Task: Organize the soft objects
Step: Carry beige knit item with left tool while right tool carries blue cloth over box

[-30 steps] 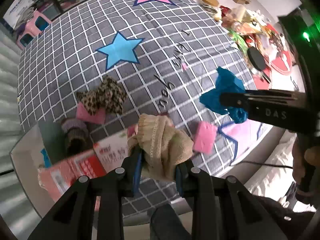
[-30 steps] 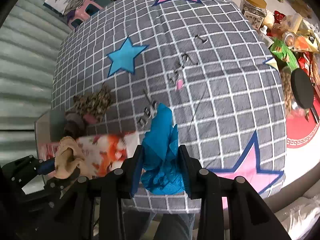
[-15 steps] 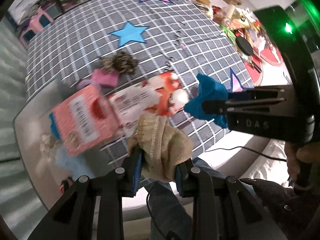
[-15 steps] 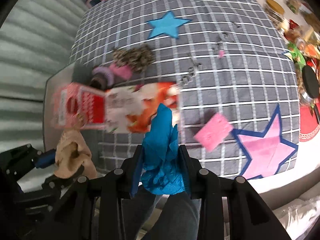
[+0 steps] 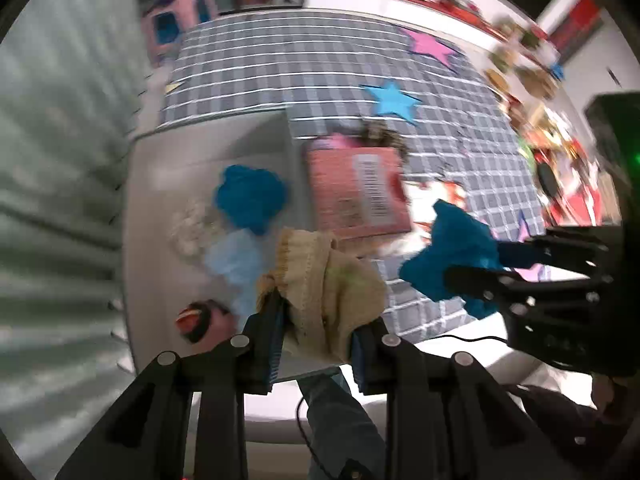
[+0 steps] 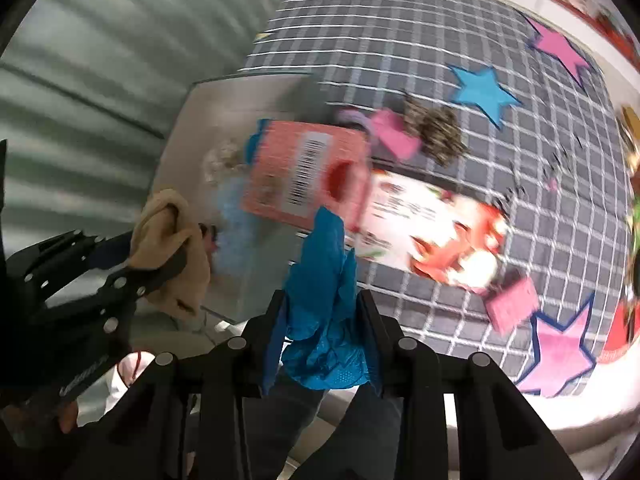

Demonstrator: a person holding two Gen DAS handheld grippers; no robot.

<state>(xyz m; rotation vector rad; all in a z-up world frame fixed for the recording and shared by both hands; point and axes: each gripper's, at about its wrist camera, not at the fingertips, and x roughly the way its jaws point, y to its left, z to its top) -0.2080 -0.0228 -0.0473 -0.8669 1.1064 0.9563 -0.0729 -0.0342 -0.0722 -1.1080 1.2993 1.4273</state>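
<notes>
The left tool (image 5: 316, 344) is clenched on a crumpled beige knitted cloth (image 5: 324, 280) with a ribbed hem, held above the near edge of a grey open box (image 5: 208, 148). The right tool (image 6: 324, 328) grips a crinkled blue rubbery glove (image 6: 324, 280), hanging over the near edge of the grey checked worktop (image 6: 400, 40) beside a pink carton flap (image 6: 308, 172).

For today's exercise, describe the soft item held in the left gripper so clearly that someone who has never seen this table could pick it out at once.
Start at the grey checked tablecloth with stars, then find the grey bin at its edge. Above that bin the left gripper is shut on a beige knitted cloth. It is the only tan, ribbed piece; the item in the right gripper is a bright blue glove.
</notes>
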